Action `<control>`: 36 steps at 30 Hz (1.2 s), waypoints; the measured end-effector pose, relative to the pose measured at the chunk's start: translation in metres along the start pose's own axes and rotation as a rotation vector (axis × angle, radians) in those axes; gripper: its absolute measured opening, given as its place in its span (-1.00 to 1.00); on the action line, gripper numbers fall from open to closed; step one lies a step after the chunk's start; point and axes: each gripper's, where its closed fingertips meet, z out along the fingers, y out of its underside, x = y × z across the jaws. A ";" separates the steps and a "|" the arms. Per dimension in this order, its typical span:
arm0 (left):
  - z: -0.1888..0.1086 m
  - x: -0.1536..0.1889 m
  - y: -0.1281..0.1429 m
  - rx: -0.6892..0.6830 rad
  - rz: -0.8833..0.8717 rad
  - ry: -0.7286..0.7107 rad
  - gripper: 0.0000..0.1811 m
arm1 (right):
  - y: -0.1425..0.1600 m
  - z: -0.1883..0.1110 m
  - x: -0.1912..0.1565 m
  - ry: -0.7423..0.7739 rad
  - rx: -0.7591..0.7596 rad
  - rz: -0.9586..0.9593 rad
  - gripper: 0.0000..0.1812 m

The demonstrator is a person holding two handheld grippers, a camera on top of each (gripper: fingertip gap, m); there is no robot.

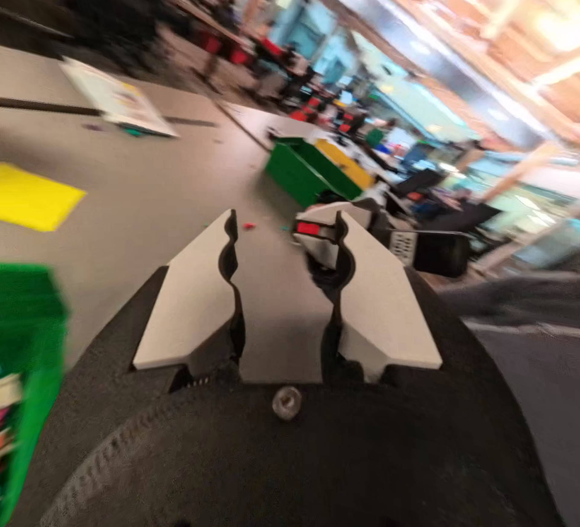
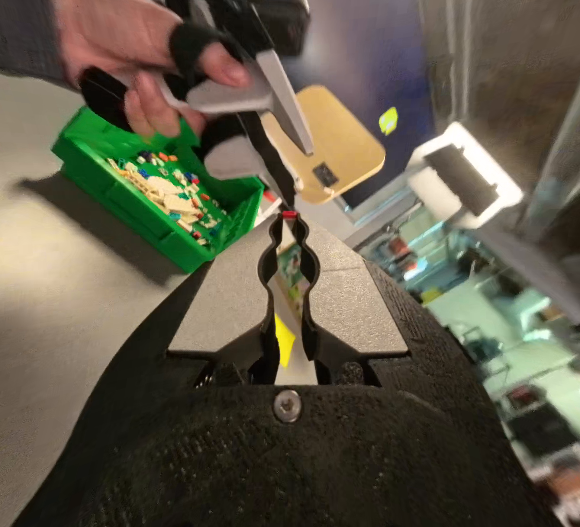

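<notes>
R gripper point(image 2: 289, 216) is pinching a small red brick point(image 2: 289, 214) at the very fingertips — jaws clenched on it, with only a narrow wavy slot left behind the tips. The brick is sitting level across the tip line, held up off the grey table point(image 2: 47, 276). L gripper point(image 1: 285, 217) is standing released w/ a wide gap, nothing between the fingers; in the left wrist view the R gripper's tips w/ the red brick point(image 1: 306, 227) are showing just beyond its right finger, near but not touching. A hand point(image 2: 125, 50) is gripping the L gripper's handle above a green bin point(image 2: 150, 220) full of mixed small bricks, mostly cream. The bin is lying to the left of the R fingers, close by. A second green bin point(image 1: 301, 176) is sitting farther out by the table's far edge, a yellow bin point(image 1: 348, 163) touching behind it. A yellow sheet point(image 1: 34, 198) is lying flat at left, well apart. A tiny red piece point(image 1: 249, 225) is lying loose on the bare table ahead of the L tips. Both views are blurring.
</notes>
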 end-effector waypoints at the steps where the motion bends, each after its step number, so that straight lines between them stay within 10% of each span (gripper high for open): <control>1: 0.004 0.014 0.006 -0.041 -0.012 0.102 -0.36 | -0.011 -0.002 -0.002 -0.005 0.047 -0.038 -0.95; 11: 0.002 0.073 0.026 -0.174 -0.107 0.588 -0.82 | -0.055 -0.020 -0.007 -0.134 0.260 -0.032 -0.95; 17: 0.006 0.064 0.034 -0.218 -0.140 0.585 -0.98 | -0.046 -0.015 -0.009 -0.153 0.222 -0.044 -0.96; 21: 0.001 0.020 0.014 -0.098 -0.087 0.313 -0.98 | -0.014 -0.022 0.021 0.029 0.086 -0.069 -0.77; 28: -0.135 -0.152 0.013 -0.124 0.016 -0.863 -0.96 | 0.153 -0.136 0.062 0.044 -0.494 0.388 -0.62; 31: -0.156 -0.175 0.040 -0.288 -0.067 -1.016 -0.60 | 0.203 -0.194 0.042 -0.035 -0.749 0.523 -0.52; 33: -0.167 -0.187 0.048 -0.354 -0.099 -1.143 -0.02 | 0.213 -0.217 0.030 -0.081 -0.808 0.581 -0.50; 36: -0.178 -0.194 0.053 -0.445 -0.082 -1.281 0.22 | 0.218 -0.225 0.018 -0.123 -0.788 0.682 -0.50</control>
